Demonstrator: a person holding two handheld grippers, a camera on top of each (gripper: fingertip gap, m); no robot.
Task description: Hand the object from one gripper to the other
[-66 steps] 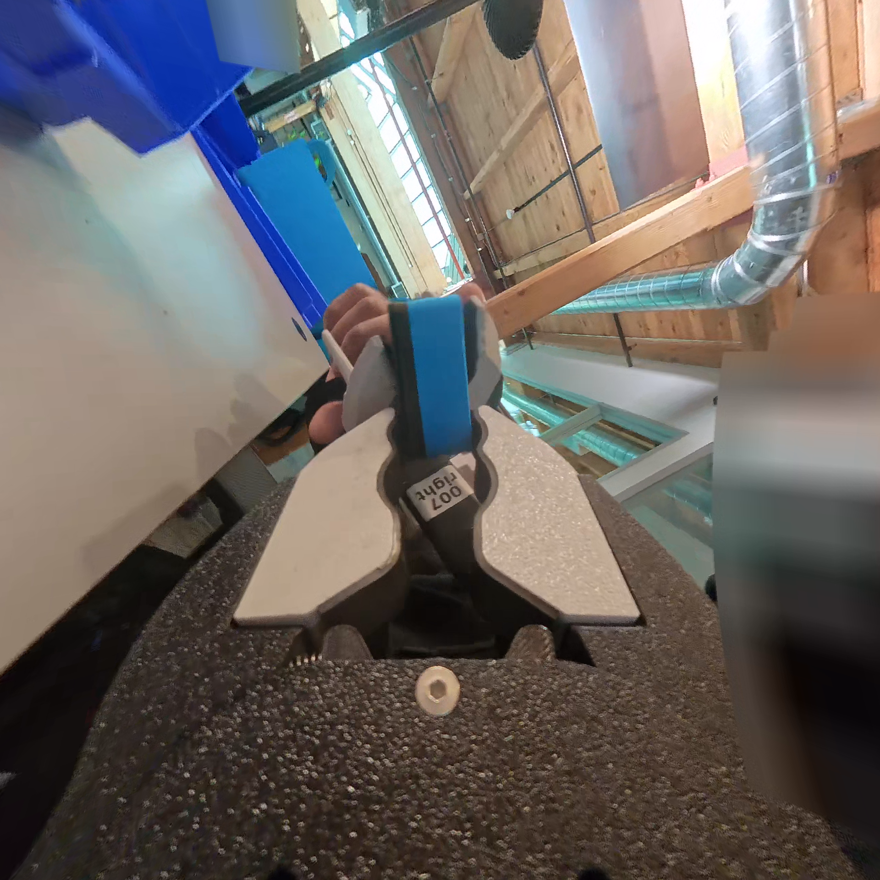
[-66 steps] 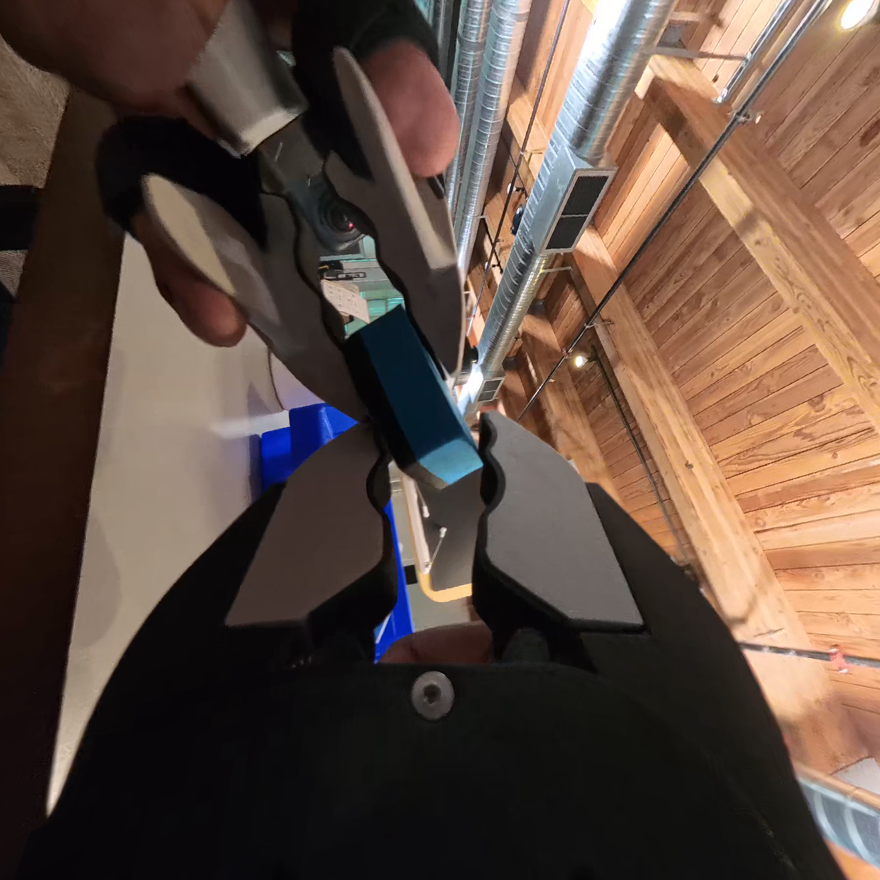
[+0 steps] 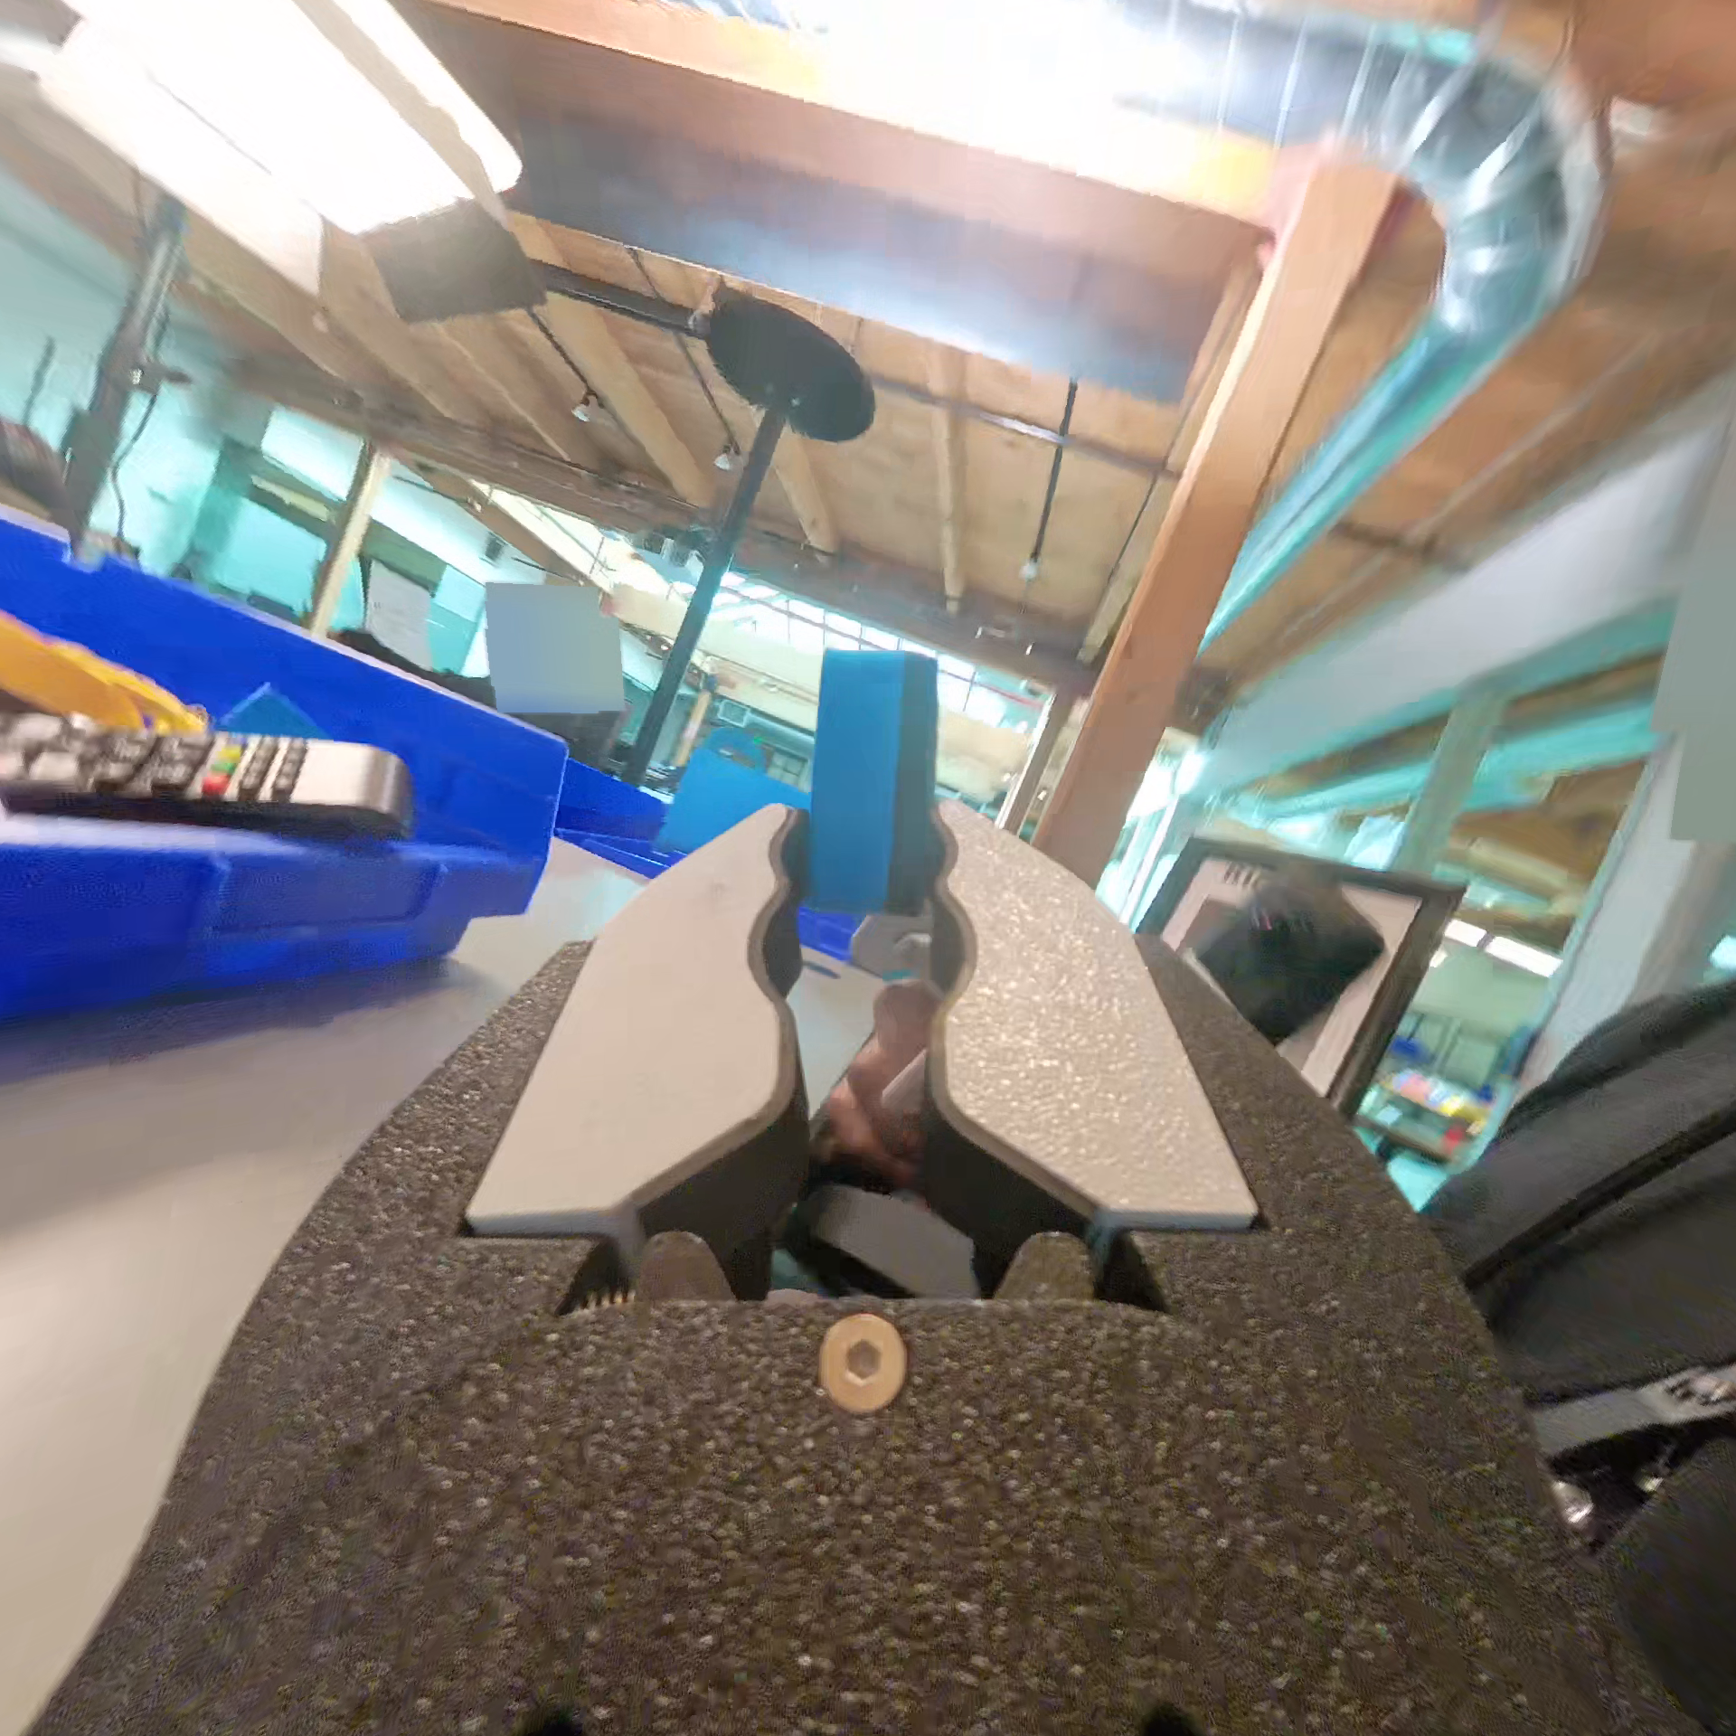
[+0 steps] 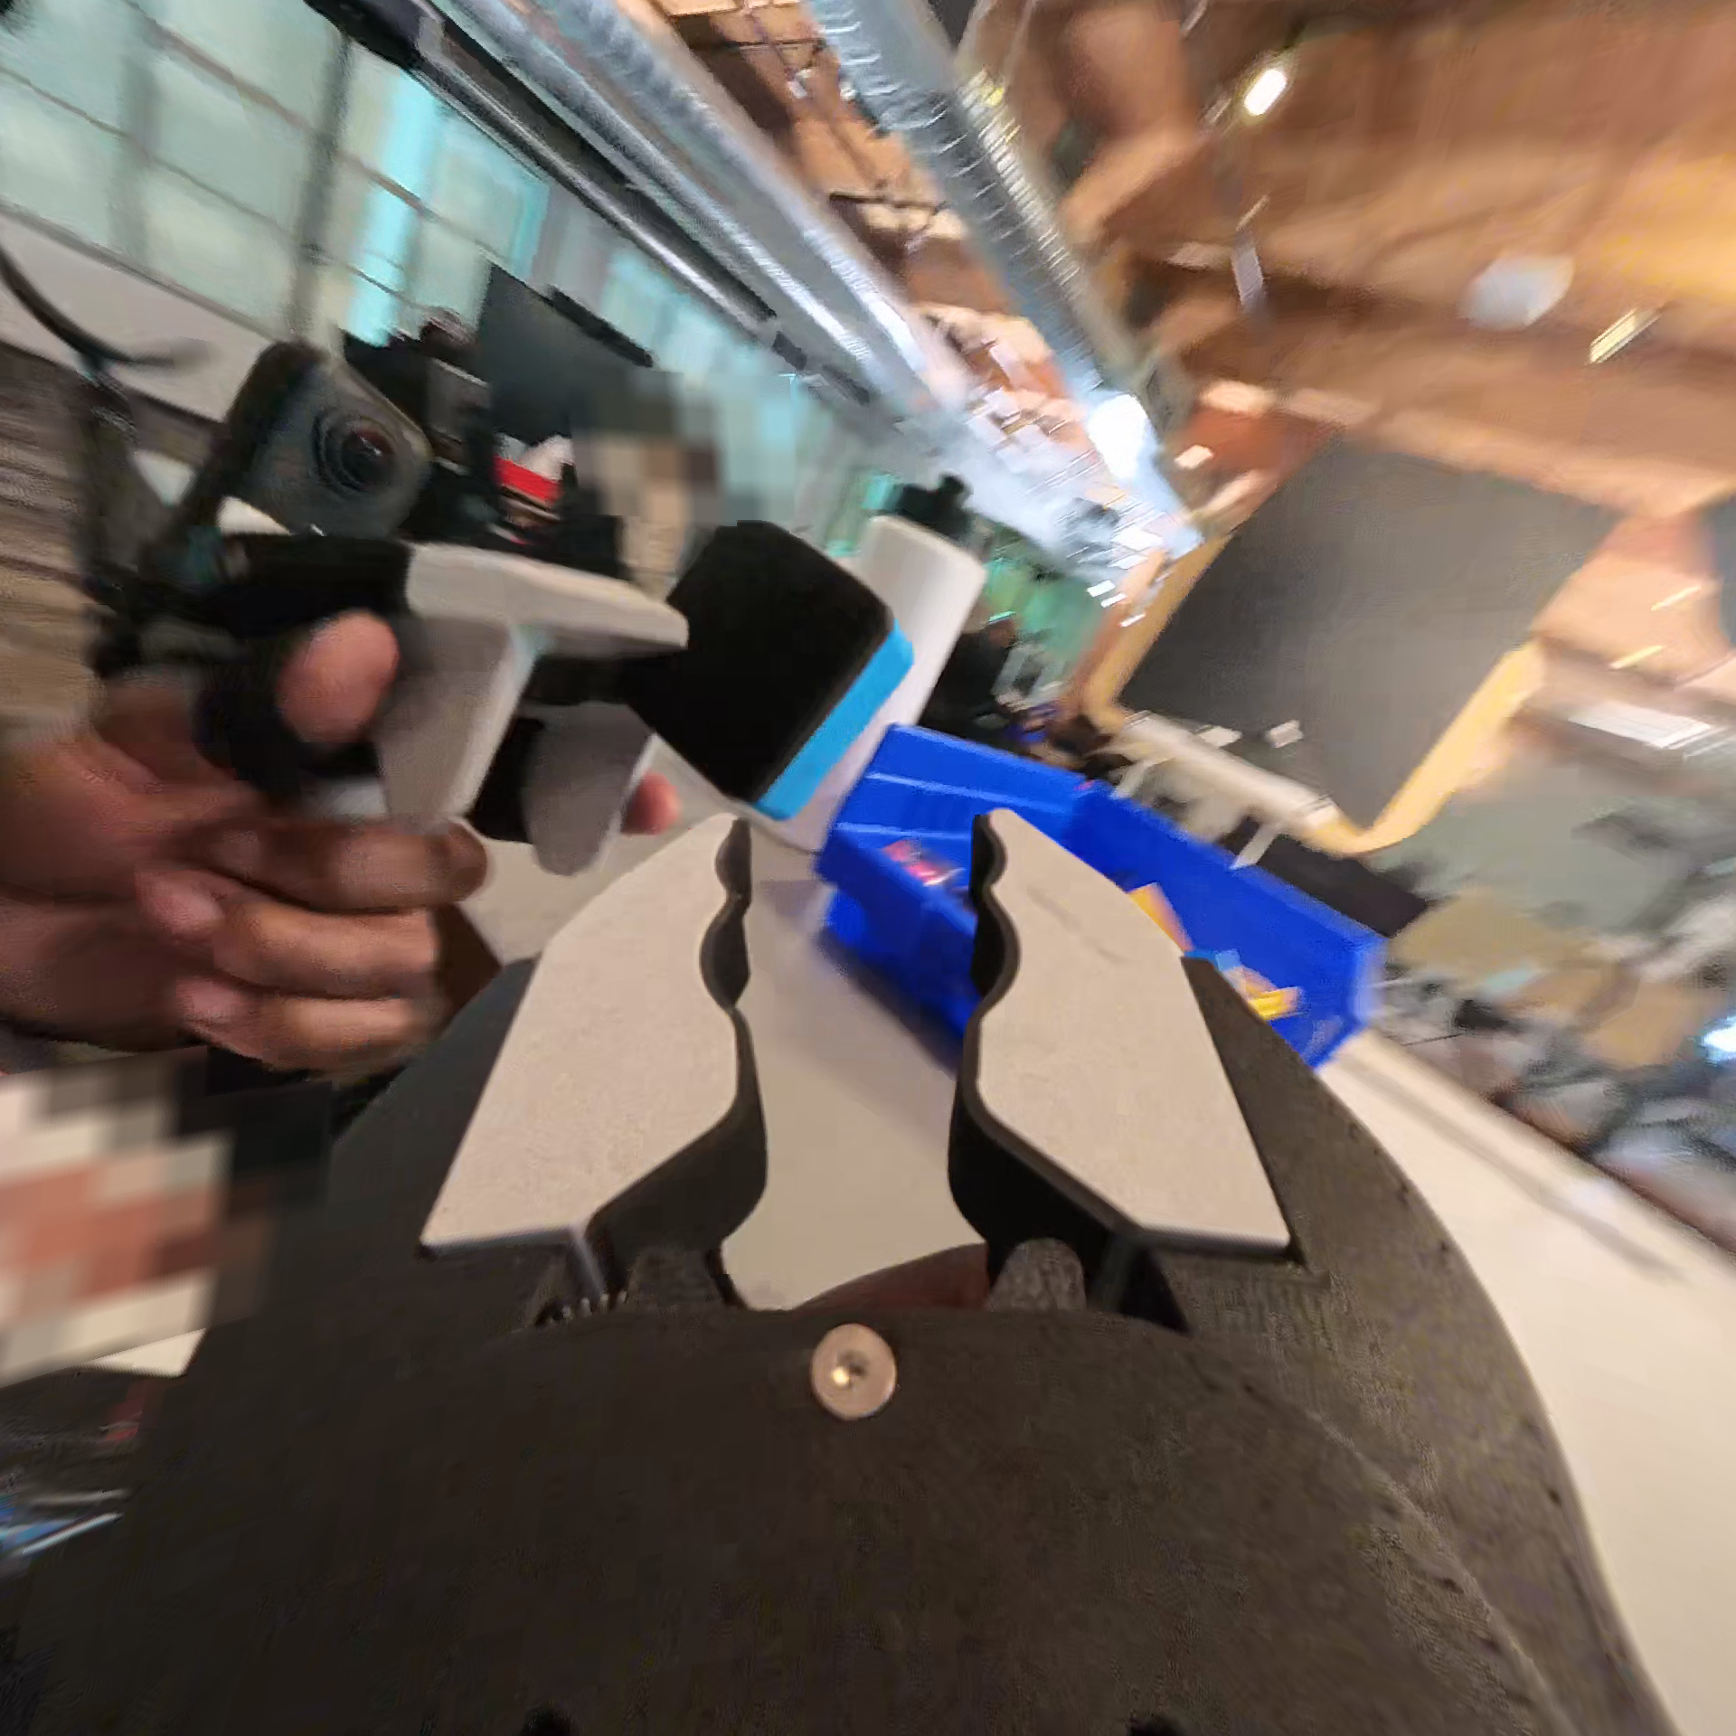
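The object is a blue foam block (image 3: 869, 780) with a black face. My left gripper (image 3: 866, 845) is shut on it, and the block stands upright out of the fingertips. In the right wrist view the same block (image 4: 766, 658) shows its black face and blue edge, held by the left gripper (image 4: 662, 700) in a person's hand at the upper left. My right gripper (image 4: 857, 836) is open and empty. Its tips sit just below and right of the block, apart from it.
Blue bins (image 3: 282, 845) stand on the grey table (image 3: 141, 1174) at the left, one holding a black keyed device (image 3: 188, 766). A black bag (image 3: 1597, 1174) is at the right. In the right wrist view a blue bin (image 4: 1080, 902) and a white bottle (image 4: 925, 582) lie ahead.
The grippers have drawn apart. The block's end was between my right gripper's open jaws; now it is clear of them, still in my left gripper. Both views have swung toward the table.
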